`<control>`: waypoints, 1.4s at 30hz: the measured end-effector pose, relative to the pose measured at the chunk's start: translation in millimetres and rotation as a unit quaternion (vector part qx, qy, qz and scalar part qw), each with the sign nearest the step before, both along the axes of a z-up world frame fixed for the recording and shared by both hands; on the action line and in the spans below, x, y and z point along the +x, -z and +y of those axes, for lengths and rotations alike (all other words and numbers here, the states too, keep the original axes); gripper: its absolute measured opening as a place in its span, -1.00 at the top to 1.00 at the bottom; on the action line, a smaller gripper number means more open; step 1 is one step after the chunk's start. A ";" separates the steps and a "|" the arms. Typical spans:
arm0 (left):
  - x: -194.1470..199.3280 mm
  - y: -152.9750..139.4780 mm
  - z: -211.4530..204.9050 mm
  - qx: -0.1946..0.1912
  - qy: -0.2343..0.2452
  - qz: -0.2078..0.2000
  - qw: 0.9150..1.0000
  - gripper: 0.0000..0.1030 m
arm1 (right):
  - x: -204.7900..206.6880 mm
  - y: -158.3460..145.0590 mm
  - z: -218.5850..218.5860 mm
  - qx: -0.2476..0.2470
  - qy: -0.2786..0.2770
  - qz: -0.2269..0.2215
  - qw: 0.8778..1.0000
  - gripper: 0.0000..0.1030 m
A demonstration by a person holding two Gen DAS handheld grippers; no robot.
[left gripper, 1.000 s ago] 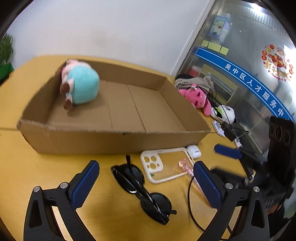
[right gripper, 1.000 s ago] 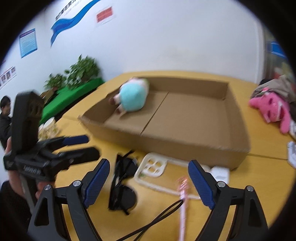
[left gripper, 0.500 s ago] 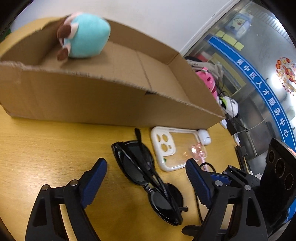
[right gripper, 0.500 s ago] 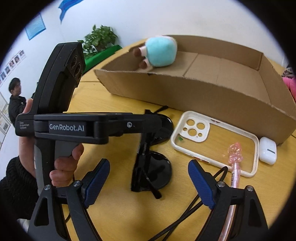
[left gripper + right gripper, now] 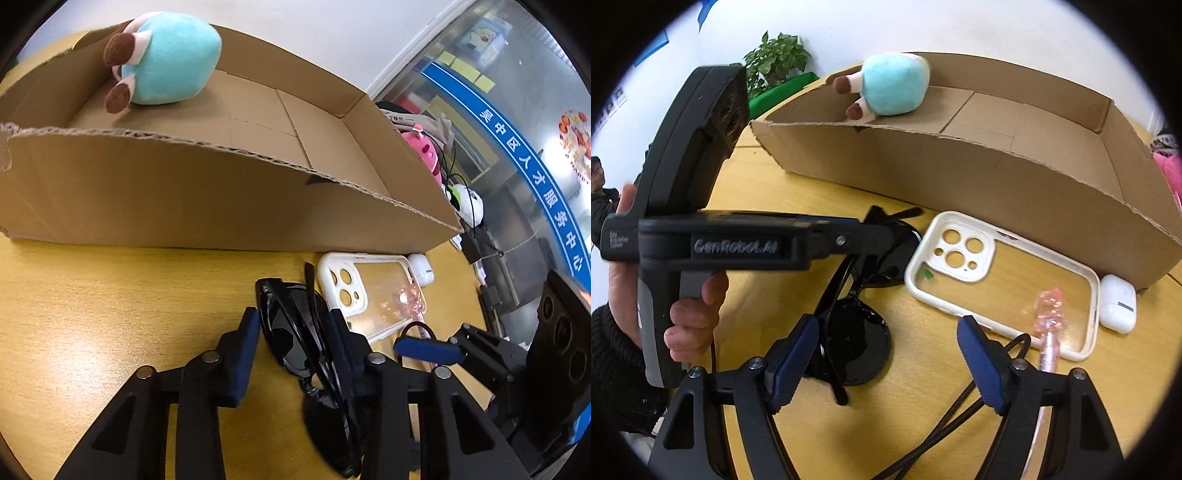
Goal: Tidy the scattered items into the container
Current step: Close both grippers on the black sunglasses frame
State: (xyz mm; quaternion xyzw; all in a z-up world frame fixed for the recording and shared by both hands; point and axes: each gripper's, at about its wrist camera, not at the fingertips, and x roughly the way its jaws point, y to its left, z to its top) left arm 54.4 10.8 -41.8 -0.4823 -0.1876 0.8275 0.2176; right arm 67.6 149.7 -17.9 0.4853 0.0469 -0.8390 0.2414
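Black sunglasses lie on the wooden table in front of the cardboard box. My left gripper has closed around one lens of the sunglasses, its pads touching both sides. In the right wrist view the left gripper sits over the sunglasses. My right gripper is open and empty, low over the table beside the sunglasses. A teal plush toy lies in the box's far left corner. A white phone case, a pink pen and a white earbud case lie near the box.
A black cable runs across the table under my right gripper. A pink plush and other clutter lie beyond the box's right end. A potted plant stands at the back left.
My left gripper moved down and forward onto the sunglasses and closed on them. My right gripper narrowed somewhat and dropped lower toward the table.
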 end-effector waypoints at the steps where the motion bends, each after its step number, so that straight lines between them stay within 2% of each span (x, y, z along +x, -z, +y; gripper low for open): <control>1: -0.5 0.5 -0.3 0.000 0.000 -0.002 1.000 0.37 | 0.3 -1.2 -0.6 -0.002 -0.002 0.001 1.000 -0.50; 5: -0.6 1.0 -3.9 0.005 -0.001 -0.008 1.000 0.41 | 1.9 -18.2 9.8 -0.016 0.001 0.016 1.000 -0.50; 10: 0.5 1.1 -6.0 0.005 -0.002 -0.008 1.000 0.41 | 17.4 -75.5 51.1 -0.073 0.016 0.062 0.995 -0.50; 13: 1.1 0.1 -4.2 -0.003 -0.001 -0.004 1.000 0.41 | 34.4 -106.5 72.0 -0.076 0.029 0.079 0.994 -0.50; 20: 0.9 -0.9 -3.1 -0.010 0.001 -0.005 1.000 0.41 | 81.4 -145.8 98.2 -0.060 0.037 0.059 0.996 -0.50; 22: 0.7 -0.8 -3.2 -0.010 0.002 -0.006 1.000 0.41 | 95.5 -150.5 98.9 -0.055 0.032 0.037 0.997 -0.51; 25: 0.7 -1.7 -1.3 -0.013 0.003 -0.007 1.000 0.41 | 108.6 -137.6 93.0 -0.067 0.023 -0.023 0.997 -0.53; 27: 1.4 -1.7 -1.0 -0.015 0.002 -0.006 1.000 0.41 | 105.5 -108.9 81.2 -0.080 0.023 -0.071 0.994 -0.53; 30: 2.0 -2.7 -0.3 -0.022 0.004 -0.010 1.000 0.41 | 81.6 -55.9 54.0 -0.072 0.045 -0.113 0.990 -0.53; 34: 1.4 -3.8 -1.5 -0.030 0.008 -0.018 0.999 0.42 | 46.8 -13.0 19.4 -0.094 0.057 -0.111 0.988 -0.53; 37: 1.5 -3.9 -3.3 -0.030 0.005 -0.022 0.999 0.42 | 26.6 -1.1 -0.3 -0.127 0.057 -0.098 0.986 -0.53; 42: 2.4 -3.1 -4.2 -0.024 -0.007 -0.025 0.999 0.45 | 8.2 18.0 -20.9 -0.140 0.070 -0.100 0.983 -0.53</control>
